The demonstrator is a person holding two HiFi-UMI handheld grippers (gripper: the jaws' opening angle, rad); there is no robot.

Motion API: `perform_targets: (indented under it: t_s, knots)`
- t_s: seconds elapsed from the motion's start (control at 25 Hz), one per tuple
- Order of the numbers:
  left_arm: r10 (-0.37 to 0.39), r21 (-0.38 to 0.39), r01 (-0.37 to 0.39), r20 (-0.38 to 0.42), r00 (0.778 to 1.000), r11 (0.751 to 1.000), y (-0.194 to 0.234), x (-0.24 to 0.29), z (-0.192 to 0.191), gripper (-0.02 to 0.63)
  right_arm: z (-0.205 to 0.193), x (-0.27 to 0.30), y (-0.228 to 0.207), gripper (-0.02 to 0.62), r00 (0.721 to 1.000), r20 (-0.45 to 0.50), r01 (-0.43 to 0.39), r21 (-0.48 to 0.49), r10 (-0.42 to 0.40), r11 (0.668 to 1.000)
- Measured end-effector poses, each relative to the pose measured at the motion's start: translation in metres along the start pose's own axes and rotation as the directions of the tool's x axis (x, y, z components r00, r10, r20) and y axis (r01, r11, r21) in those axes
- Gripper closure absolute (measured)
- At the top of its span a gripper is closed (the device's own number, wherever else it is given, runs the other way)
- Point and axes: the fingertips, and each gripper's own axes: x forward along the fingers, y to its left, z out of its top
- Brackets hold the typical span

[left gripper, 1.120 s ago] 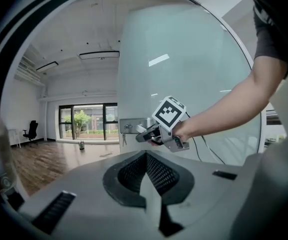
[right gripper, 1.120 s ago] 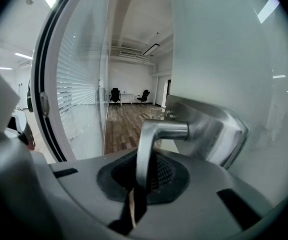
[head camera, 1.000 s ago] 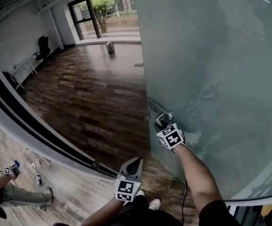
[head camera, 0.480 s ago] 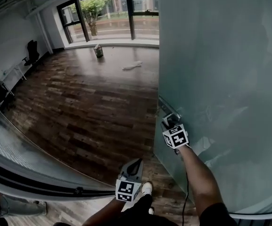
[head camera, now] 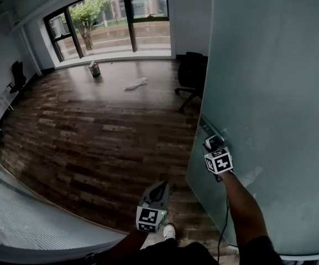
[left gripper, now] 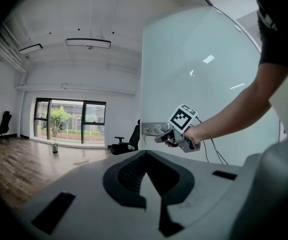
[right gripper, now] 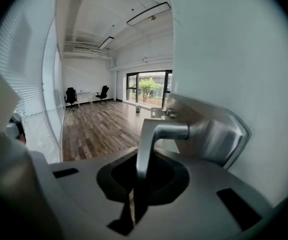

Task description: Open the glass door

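Observation:
The frosted glass door (head camera: 270, 93) stands swung open at the right, its edge facing the room. Its metal lever handle (head camera: 210, 130) sits on a steel plate (right gripper: 211, 134). My right gripper (head camera: 211, 143) is shut on the lever (right gripper: 151, 136), which runs down between the jaws. In the left gripper view the right gripper (left gripper: 162, 136) shows at the door's edge, an arm behind it. My left gripper (head camera: 158, 192) hangs low in the doorway, apart from the door, jaws shut on nothing (left gripper: 146, 179).
Dark wood floor (head camera: 104, 131) spreads ahead. A black office chair (head camera: 191, 73) stands just beyond the door's edge. A can (head camera: 94, 69) and a white cloth (head camera: 135, 83) lie near the far windows (head camera: 115, 21). A frosted glass wall (head camera: 26, 220) curves at lower left.
The door has swung further open to the right with my right gripper on its handle. Both grippers moved forward through the doorway, and the black chair came into view.

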Motion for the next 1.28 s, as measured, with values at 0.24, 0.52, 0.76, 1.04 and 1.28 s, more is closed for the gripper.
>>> perform_targets:
  t_s: [0.24, 0.52, 0.76, 1.04, 1.28]
  knots:
    - [-0.012, -0.030, 0.011, -0.015, 1.000, 0.999, 0.015, 0.031, -0.001, 0.603, -0.002, 0.005, -0.074, 0.574, 0.997, -0.021, 0.075, 0.054, -0.074, 0.996]
    - [0.012, -0.014, -0.012, -0.055, 0.998, 1.000, 0.025, 0.073, -0.009, 0.603, -0.015, 0.005, -0.169, 0.574, 0.986, -0.050, 0.166, 0.111, -0.162, 0.980]
    - [0.040, -0.007, -0.040, -0.071, 0.997, 0.999, 0.013, 0.102, -0.015, 0.603, -0.033, -0.004, -0.244, 0.574, 0.969, -0.083, 0.241, 0.137, -0.231, 0.961]
    - [0.057, 0.005, -0.057, -0.068, 0.996, 0.998, -0.004, 0.135, -0.006, 0.603, -0.052, -0.014, -0.326, 0.575, 0.955, -0.109, 0.294, 0.198, -0.276, 0.935]
    - [0.054, 0.009, -0.053, -0.078, 0.995, 0.999, -0.012, 0.152, -0.010, 0.603, -0.066, -0.026, -0.372, 0.575, 0.944, -0.127, 0.326, 0.242, -0.303, 0.914]
